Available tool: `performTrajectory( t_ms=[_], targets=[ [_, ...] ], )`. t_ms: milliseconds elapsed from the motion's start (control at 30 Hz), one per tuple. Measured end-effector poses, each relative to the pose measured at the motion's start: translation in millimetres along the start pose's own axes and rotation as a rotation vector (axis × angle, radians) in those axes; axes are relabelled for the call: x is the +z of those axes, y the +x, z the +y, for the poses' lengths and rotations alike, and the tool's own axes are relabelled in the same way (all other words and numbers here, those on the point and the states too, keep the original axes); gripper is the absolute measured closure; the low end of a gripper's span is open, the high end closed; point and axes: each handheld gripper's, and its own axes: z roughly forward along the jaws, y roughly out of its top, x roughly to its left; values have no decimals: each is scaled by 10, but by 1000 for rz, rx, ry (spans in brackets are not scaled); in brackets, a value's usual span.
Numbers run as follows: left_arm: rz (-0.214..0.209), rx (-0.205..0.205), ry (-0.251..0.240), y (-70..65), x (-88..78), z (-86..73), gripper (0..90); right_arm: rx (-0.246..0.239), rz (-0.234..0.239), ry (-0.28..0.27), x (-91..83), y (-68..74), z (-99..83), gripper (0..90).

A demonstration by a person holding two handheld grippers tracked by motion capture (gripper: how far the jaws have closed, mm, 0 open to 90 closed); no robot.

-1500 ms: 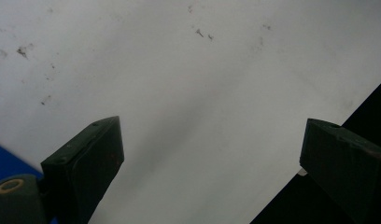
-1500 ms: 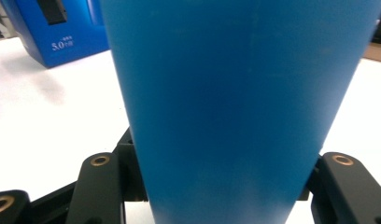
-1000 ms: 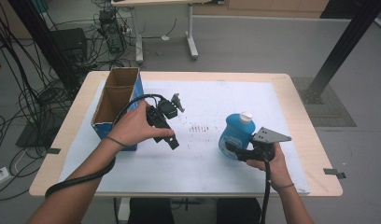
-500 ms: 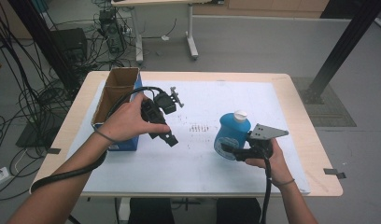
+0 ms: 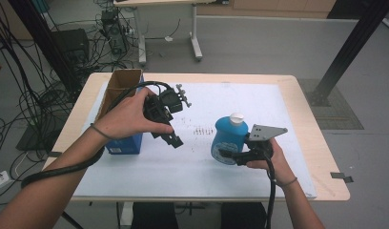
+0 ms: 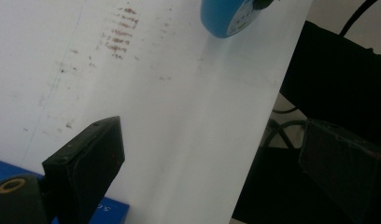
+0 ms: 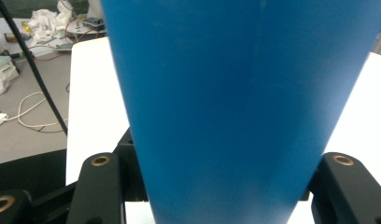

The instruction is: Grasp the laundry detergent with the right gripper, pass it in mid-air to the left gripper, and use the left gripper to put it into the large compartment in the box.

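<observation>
A blue bottle (image 5: 229, 140) with a white cap is being pinched by the right tongs (image 5: 227, 155) near the right middle of the bench (image 5: 307, 114), just above the white sheet (image 5: 240, 100) that is covering it. In the right gripper view the bottle's blue wall (image 7: 244, 102) is being pressed between the two black jaws, low on its body. A round label is being shown on the bottle's front in the high view and on its lower part (image 6: 230, 18) in the left gripper view; the print on it is too small and blurred to be read.

The left tongs (image 5: 169, 137) are being held in the air over the left middle of the sheet, tilted toward the near right, jaws spread wide with nothing between them (image 6: 216, 172). The bottle is being kept well apart from them, to their right.

An open cardboard box (image 5: 117, 90) is being seen at the far left of the bench, with a blue carton (image 5: 128, 143) lying just near of it under the left hand; white lettering on the carton's side cannot be read. Faint brown marks (image 5: 202, 130) are being seen on the sheet between the two tongs.
</observation>
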Motion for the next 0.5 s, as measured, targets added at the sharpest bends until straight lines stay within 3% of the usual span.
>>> performTrajectory(
  t_ms=[500],
  targets=[
    [-5,78,50,-90,-92,199,73,-38,80,35,158,-46,162,417]
  ],
)
